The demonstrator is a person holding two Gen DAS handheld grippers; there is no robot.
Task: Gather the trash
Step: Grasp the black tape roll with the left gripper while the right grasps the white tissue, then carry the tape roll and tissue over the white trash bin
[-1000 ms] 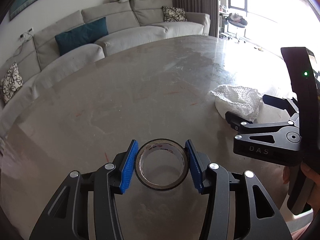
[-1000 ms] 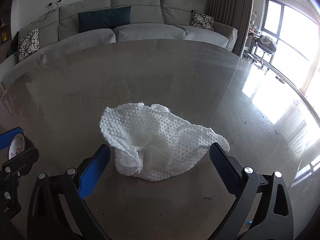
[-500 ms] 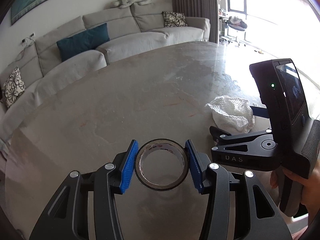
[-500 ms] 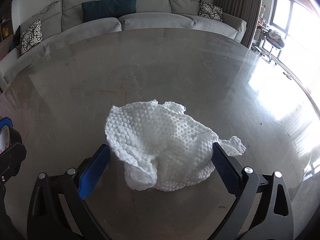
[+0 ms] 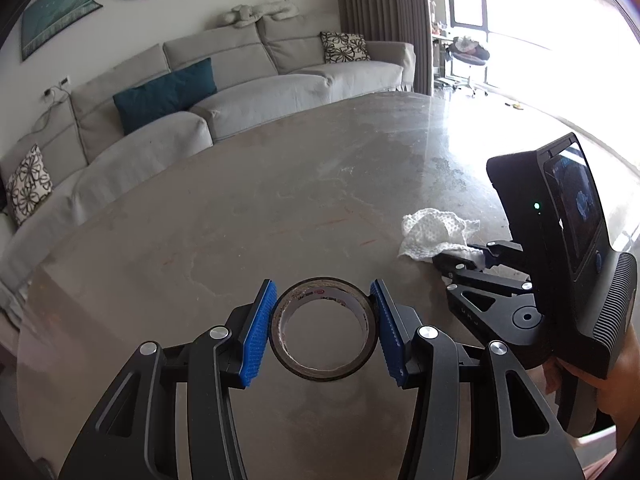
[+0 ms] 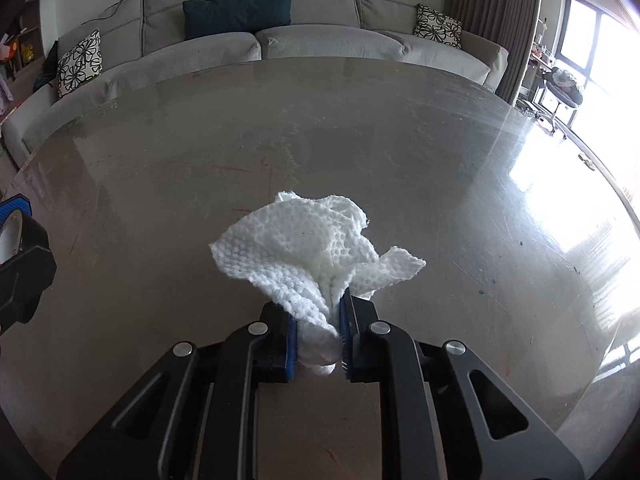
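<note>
My left gripper [image 5: 323, 331] is shut on a dark tape roll [image 5: 325, 364], its blue pads pressed on both sides of the ring, above the grey table [image 5: 248, 216]. My right gripper [image 6: 319, 336] is shut on a crumpled white paper towel [image 6: 304, 244], which bunches up out of the pads. In the left wrist view the towel [image 5: 434, 234] shows at the right, held by the right gripper [image 5: 466, 258]. In the right wrist view the left gripper's tip and the tape roll [image 6: 10, 234] show at the left edge.
A grey sofa [image 6: 248, 44] with a teal cushion and patterned pillows runs along the table's far side. A bright window and glare lie to the right. A hand holds the right gripper's handle [image 5: 584, 372].
My right gripper has closed on the paper towel, which was lying loose between its open fingers. The left gripper has kept the tape roll and tilted up slightly.
</note>
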